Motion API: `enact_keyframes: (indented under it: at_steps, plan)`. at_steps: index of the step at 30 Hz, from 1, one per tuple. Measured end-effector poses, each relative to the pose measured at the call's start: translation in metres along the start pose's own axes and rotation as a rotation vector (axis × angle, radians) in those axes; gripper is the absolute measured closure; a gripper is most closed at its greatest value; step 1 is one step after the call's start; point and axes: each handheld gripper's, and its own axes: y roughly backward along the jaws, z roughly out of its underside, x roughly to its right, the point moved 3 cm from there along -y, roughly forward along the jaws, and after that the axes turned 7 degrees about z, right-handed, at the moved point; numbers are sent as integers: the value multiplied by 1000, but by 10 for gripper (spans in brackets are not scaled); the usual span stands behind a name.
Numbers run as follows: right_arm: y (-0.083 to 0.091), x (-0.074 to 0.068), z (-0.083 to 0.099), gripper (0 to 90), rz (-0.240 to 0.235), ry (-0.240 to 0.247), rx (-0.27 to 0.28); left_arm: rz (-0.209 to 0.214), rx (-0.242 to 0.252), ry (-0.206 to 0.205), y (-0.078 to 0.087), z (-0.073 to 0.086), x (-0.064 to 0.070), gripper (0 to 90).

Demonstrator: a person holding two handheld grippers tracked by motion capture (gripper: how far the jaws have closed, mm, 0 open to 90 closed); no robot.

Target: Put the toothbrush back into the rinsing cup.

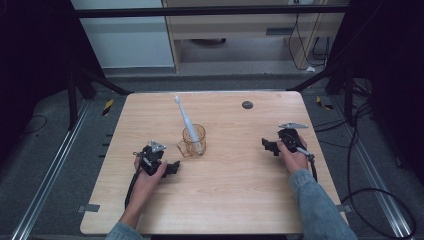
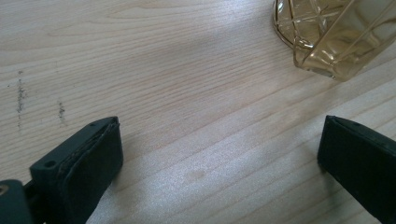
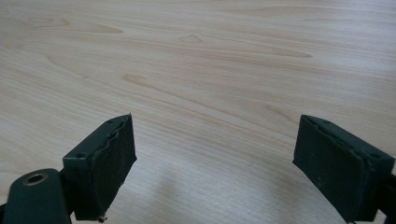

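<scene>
White toothbrush (image 1: 184, 119) leans in amber glass cup (image 1: 194, 141).

Worktop (image 1: 235, 190) was evenly lit from above; surroundings at the frame's left and right edges fell dark. Soft sheen and faint shadows marked the close views; near jaws appeared slightly blurred.

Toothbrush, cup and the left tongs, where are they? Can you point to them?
Toothbrush (image 1: 182, 116): high view, on its white handle above the cup.
Cup (image 1: 194, 141): high view, on its amber glass wall.
Left tongs (image 1: 173, 168): high view, between the black tips, open, beside the cup.
</scene>
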Motion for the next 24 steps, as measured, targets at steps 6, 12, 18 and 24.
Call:
enact_keyframes:
  at_steps: [6,12,18,24]
  plan:
    - [-6,8,1,120,42,-13,-8,0,0,0,0,0,0,0]
    - [-10,10,0,115,63,-10,-14,0,0,0,0,0,0,0]
    - [-15,15,0,110,79,-32,-18,0,0,0,0,0,0,0]
    - [-19,18,2,109,90,-59,-28,0,0,0,0,0,0,0]
